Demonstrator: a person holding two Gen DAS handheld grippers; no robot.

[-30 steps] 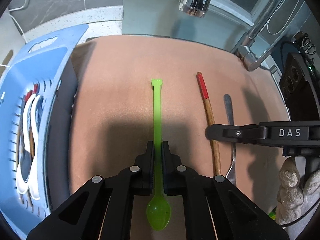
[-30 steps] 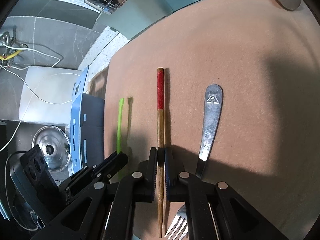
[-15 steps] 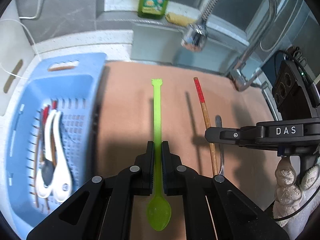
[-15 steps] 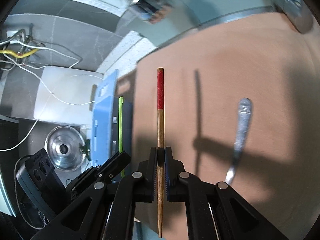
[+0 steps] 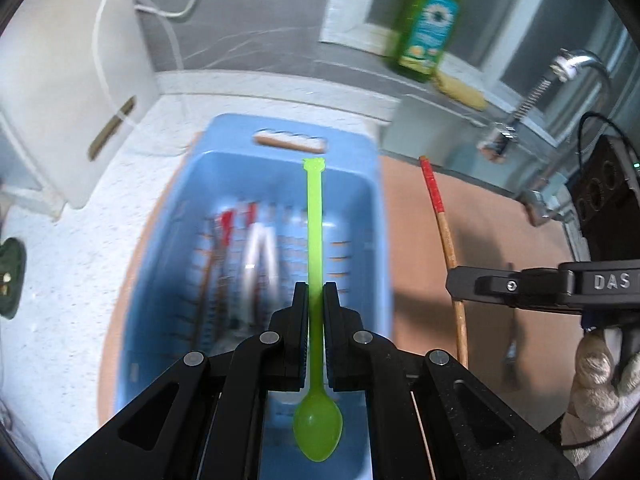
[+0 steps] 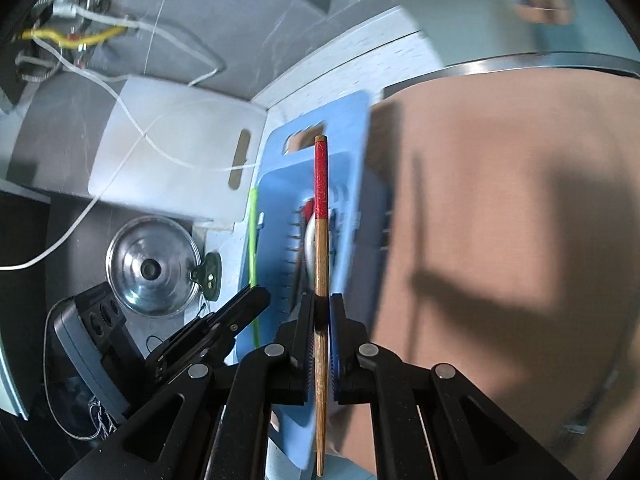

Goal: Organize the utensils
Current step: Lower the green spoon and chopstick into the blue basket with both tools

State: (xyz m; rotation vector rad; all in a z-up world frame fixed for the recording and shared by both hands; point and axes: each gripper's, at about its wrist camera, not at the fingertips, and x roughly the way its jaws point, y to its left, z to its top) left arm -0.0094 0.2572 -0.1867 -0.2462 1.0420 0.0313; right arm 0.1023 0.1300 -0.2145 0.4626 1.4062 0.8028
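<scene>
My left gripper (image 5: 315, 292) is shut on a long green plastic spoon (image 5: 314, 240) and holds it in the air over the blue slotted basket (image 5: 360, 168). Its bowl points back toward me. My right gripper (image 6: 321, 304) is shut on a wooden chopstick with a red end (image 6: 320, 240), also raised above the blue basket (image 6: 352, 128). The chopstick also shows in the left wrist view (image 5: 442, 224), to the right of the basket. Several utensils, white and red, lie blurred in the basket (image 5: 248, 248).
A tan mat (image 6: 500, 200) lies right of the basket, with a metal fork (image 5: 513, 348) on it. A white cutting board (image 5: 60, 100), a pot lid (image 6: 150, 268), a green soap bottle (image 5: 428, 24) and a faucet (image 5: 532, 100) stand around the counter.
Both grippers have lifted their utensils off the mat and swung left. The spoon and the chopstick now hang over the blue basket instead of the mat.
</scene>
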